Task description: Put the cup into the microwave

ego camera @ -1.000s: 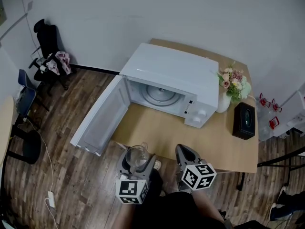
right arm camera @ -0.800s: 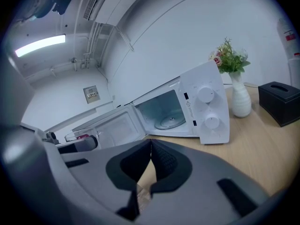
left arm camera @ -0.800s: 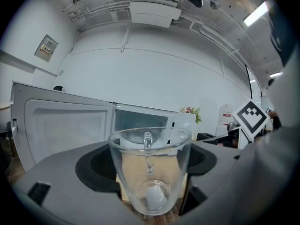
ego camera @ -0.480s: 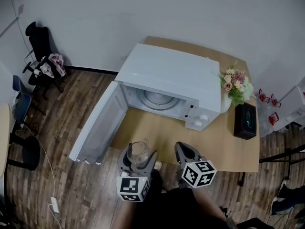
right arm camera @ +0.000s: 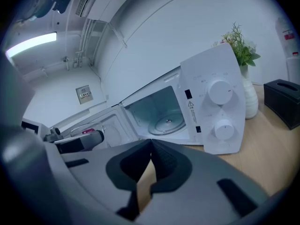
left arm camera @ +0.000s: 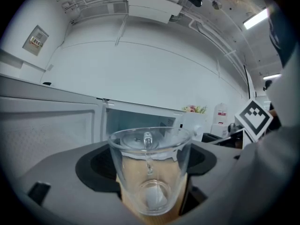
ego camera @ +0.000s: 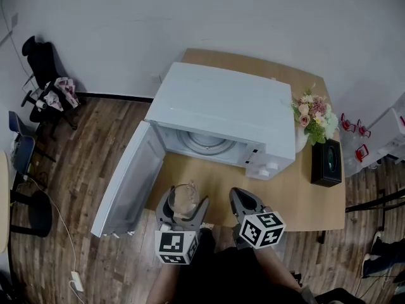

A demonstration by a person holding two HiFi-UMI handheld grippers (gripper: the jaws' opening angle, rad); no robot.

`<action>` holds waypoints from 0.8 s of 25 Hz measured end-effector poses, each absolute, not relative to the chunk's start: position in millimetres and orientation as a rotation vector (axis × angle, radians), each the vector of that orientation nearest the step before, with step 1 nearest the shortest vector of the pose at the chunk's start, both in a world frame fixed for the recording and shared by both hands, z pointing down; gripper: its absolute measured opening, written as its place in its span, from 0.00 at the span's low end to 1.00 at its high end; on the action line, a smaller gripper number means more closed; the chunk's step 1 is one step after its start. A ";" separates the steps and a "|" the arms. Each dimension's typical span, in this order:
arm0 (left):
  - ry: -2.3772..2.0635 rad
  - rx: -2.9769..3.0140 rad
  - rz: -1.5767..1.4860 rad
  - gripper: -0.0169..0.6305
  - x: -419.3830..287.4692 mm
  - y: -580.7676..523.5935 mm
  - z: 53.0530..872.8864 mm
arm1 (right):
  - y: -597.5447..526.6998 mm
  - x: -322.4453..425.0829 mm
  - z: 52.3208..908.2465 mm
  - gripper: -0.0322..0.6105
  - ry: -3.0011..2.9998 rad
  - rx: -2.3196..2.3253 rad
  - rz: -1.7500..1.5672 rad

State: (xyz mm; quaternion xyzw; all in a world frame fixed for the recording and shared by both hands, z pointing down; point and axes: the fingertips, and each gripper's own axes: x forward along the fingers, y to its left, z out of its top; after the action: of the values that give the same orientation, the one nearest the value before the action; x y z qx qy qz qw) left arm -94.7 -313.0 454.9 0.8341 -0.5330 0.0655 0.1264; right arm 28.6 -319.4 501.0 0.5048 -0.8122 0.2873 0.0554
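Observation:
A clear glass cup stands upright between the jaws of my left gripper, which is shut on it just above the table's near edge. The white microwave sits at the back of the wooden table, its door swung wide to the left and its glass turntable bare. My right gripper hangs beside the left one, shut with its tips touching and nothing in it.
A white vase of flowers and a black box stand right of the microwave. An office chair with clothes on it is at the far left, on the wooden floor. The open door overhangs the table's left edge.
The view has shifted slightly, so the microwave and table sit nearer and lower in the frame. Both grippers keep their places and the cup stays held.

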 end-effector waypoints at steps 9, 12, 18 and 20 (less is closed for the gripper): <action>-1.479 2.471 0.209 0.64 -88.5 -357.0 460.6 | -346.9 25.7 506.7 0.04 -2.432 1.566 0.881; -1.451 2.488 0.216 0.64 -85.3 -369.3 462.3 | -354.5 28.2 509.6 0.04 -2.412 1.591 0.887; -1.415 2.516 0.233 0.64 -80.8 -395.5 467.4 | -369.0 31.4 517.1 0.04 -2.376 1.629 0.908; -1.402 2.524 0.240 0.64 -79.7 -403.3 469.9 | -373.1 30.4 520.0 0.04 -2.366 1.634 0.916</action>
State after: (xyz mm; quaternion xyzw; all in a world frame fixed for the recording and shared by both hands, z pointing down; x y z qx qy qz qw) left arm -79.7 -403.3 469.9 0.8648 -0.4802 0.0821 0.1218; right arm 30.4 -373.1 520.0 0.5404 -0.7826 0.3028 0.0618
